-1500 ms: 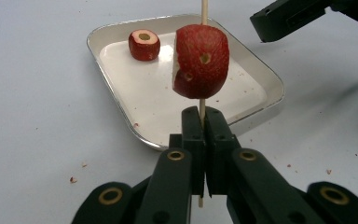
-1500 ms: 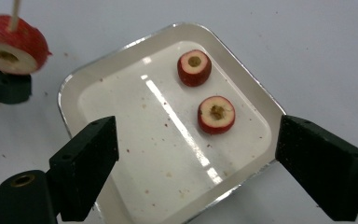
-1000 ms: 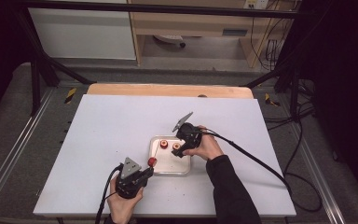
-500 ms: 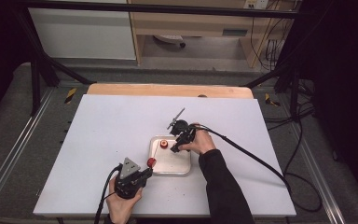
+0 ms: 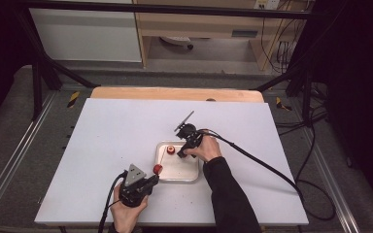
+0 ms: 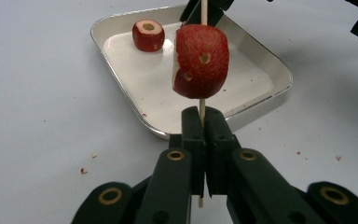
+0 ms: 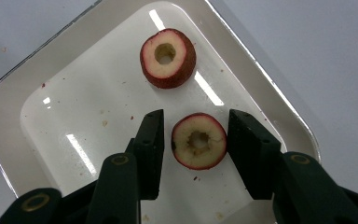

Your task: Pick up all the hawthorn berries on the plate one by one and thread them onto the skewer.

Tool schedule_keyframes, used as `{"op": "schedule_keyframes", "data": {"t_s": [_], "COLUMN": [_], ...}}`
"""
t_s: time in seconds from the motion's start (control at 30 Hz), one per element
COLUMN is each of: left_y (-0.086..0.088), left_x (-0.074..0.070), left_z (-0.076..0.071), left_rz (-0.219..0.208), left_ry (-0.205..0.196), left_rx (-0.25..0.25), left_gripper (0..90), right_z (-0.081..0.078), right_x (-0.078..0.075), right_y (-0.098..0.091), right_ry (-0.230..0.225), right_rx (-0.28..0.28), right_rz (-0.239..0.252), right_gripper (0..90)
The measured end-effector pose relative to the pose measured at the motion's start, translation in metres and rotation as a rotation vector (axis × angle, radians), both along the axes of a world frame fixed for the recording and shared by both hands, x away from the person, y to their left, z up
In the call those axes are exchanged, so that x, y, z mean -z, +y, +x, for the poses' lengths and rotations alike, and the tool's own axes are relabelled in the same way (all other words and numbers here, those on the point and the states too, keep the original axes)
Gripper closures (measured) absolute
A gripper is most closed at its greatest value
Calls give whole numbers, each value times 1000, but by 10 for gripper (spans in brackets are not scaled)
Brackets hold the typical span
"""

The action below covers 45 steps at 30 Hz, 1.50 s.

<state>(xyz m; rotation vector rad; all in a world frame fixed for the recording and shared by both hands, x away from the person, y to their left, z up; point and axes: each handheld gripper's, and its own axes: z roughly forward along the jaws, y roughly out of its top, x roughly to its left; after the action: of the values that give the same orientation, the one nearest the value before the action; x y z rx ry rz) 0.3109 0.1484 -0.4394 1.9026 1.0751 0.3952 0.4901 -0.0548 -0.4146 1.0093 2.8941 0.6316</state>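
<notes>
- A skewer (image 6: pixel 202 109) bearing one red fruit piece (image 6: pixel 200 60) is pinched by the left gripper (image 6: pixel 202 122).
- A cored slice (image 7: pixel 199 140) in the tray (image 7: pixel 9 98) is straddled by the right gripper (image 7: pixel 196 140), its jaws just closing, not yet touching; a gentle squeeze is needed next.

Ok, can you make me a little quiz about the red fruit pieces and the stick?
1. True or false: the left gripper is clamped on the wooden skewer.
2. How many cored fruit pieces lie in the metal tray in the right gripper view?
3. Which piece sits between the right gripper jaws: A, the near fruit piece, or B, the far fruit piece?

Key:
1. True; a skewered fruit piece is threaded on it.
2. Two.
3. A; the jaws have just been closing, with small gaps at the sides.
</notes>
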Motion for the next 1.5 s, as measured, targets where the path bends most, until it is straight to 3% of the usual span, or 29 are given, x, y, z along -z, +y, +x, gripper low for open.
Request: {"op": "schedule_keyframes", "data": {"t_s": [0.33,0.73,0.77,0.87,0.97,1.0,1.03,1.07,1.27,1.3,1.37,1.4,1.43,1.47,1.5], "left_y": [0,-4,-5,-7,-12,-12,-15,-15,-24,-26,-30,-30,-32,-33,-34], "left_x": [0,-1,-1,-1,-2,-2,-3,-3,-5,-6,-6,-6,-6,-7,-7], "left_z": [0,-1,-1,0,0,0,0,0,0,0,0,0,0,0,0], "left_rz": [-3,-14,-19,-24,-21,-21,-25,-25,-38,-39,-44,-44,-46,-49,-49], "left_ry": [-2,-7,-6,-1,-3,-3,-4,-4,-4,-3,4,4,5,6,8], "left_rx": [1,3,5,7,15,15,21,21,26,27,27,27,26,26,27], "left_gripper": [882,882,882,882,882,882,882,882,882,882,883,882,883,883,883], "right_z": [0,-13,-18,-22,-31,-31,-36,-36,-52,-52,-59,-59,-64,-64,-66], "right_x": [0,-26,-30,-32,-35,-35,-37,-37,-42,-42,-41,-41,-40,-40,-39], "right_y": [0,-12,-16,-22,-34,-34,-41,-41,-65,-65,-74,-74,-78,-78,-81], "right_ry": [27,12,12,-4,-11,-11,-14,-14,-53,-53,-72,-72,-88,-88,-91], "right_rx": [54,91,118,122,142,142,155,155,205,205,234,234,254,254,264], "right_rz": [-3,108,146,171,248,248,287,287,458,458,549,549,604,604,634], "right_gripper": [616,617,617,618,618,618,618,618,618,618,618,618,619,619,619]}}
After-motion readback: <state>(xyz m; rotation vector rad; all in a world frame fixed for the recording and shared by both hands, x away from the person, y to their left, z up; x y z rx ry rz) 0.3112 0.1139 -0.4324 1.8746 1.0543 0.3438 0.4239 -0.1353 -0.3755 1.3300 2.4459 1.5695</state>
